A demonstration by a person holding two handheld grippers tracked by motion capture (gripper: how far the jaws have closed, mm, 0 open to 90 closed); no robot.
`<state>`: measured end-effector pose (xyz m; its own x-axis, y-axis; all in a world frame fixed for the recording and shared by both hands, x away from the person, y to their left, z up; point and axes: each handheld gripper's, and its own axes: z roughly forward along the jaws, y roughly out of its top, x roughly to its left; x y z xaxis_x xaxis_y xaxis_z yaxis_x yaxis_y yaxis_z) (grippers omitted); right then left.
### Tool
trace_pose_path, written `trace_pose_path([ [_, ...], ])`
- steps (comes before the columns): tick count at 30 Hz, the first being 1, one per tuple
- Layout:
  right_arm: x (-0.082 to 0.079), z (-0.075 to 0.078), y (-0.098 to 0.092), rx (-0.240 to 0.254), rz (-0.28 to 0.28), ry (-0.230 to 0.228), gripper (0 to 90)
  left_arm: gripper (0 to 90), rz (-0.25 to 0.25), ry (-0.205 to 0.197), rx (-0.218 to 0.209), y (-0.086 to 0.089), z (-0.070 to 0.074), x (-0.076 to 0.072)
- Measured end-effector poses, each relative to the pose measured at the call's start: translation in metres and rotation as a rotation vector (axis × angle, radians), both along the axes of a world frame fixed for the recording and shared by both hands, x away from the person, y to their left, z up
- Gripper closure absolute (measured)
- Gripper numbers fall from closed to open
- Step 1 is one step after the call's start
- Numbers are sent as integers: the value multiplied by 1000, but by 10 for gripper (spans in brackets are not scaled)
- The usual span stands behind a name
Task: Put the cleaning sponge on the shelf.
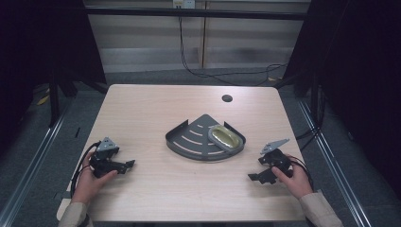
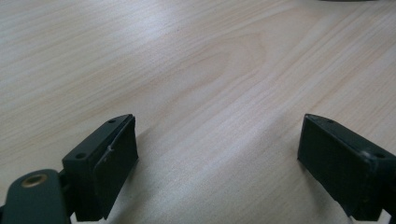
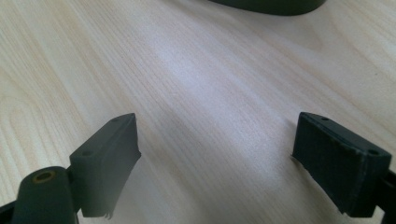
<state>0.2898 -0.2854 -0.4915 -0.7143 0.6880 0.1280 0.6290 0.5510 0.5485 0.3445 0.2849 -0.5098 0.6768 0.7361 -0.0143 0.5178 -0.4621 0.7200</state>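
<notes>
A dark grey quarter-round rack (image 1: 191, 138) with slots lies at the middle of the wooden table (image 1: 142, 109). An oval grey dish with a yellowish inside (image 1: 225, 137) rests on the rack's right part. My left gripper (image 1: 126, 165) rests low at the table's left, held by a hand, with its jaws wide apart over bare wood (image 2: 219, 140). My right gripper (image 1: 256, 177) sits at the table's right front, also open, nothing between its fingers (image 3: 215, 140). The rack's rim (image 3: 271, 5) shows at the top edge of the right gripper view.
A round cable hole (image 1: 227, 98) sits near the table's far edge. Black cables (image 1: 189, 61) run along the floor behind the table. Metal rails (image 1: 38, 142) flank both sides. Bare wood lies between the grippers and the rack.
</notes>
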Motion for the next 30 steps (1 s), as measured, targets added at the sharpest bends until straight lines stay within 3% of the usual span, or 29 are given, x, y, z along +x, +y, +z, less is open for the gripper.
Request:
trace_pose_path([
  [16,-13,-10,-5,34,25,-123,132,116,0,0,0,0,0,0],
  [22,-16,-11,-4,23,29,-150,130,116,0,0,1,0,0,0],
  [30,-18,-14,-7,47,25,-177,130,116,-1,0,0,0,0,0],
])
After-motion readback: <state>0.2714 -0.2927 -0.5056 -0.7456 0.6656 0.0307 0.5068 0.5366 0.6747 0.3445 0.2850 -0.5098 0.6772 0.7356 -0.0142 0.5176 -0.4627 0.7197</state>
